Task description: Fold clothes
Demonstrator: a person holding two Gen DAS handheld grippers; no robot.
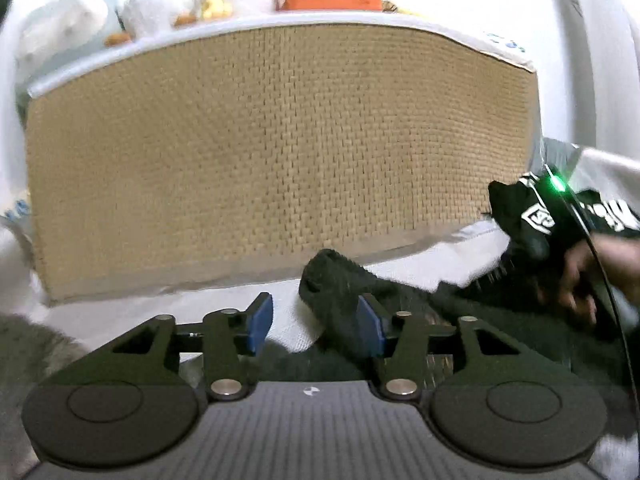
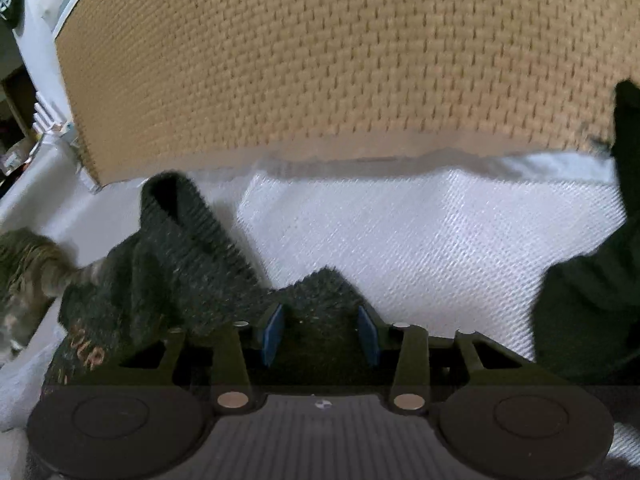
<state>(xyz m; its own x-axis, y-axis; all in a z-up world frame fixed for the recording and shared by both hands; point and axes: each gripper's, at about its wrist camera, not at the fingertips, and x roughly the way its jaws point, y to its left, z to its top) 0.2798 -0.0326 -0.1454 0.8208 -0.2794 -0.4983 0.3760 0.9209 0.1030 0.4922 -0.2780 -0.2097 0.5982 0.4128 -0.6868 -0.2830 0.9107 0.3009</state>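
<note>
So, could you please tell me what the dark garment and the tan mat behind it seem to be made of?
The dark garment looks like a thick, fuzzy knit, perhaps wool or fleece: ribbed texture, lint specks, matte. The tan mat appears to be woven rattan or straw: a regular basket-weave grid, dull finish, with a pale cloth edging.

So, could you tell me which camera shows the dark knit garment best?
The right wrist view: the dark knit garment sprawls over the white sheet, orange lettering visible, between the open right gripper pads. The left wrist view shows only one rolled end.
</note>
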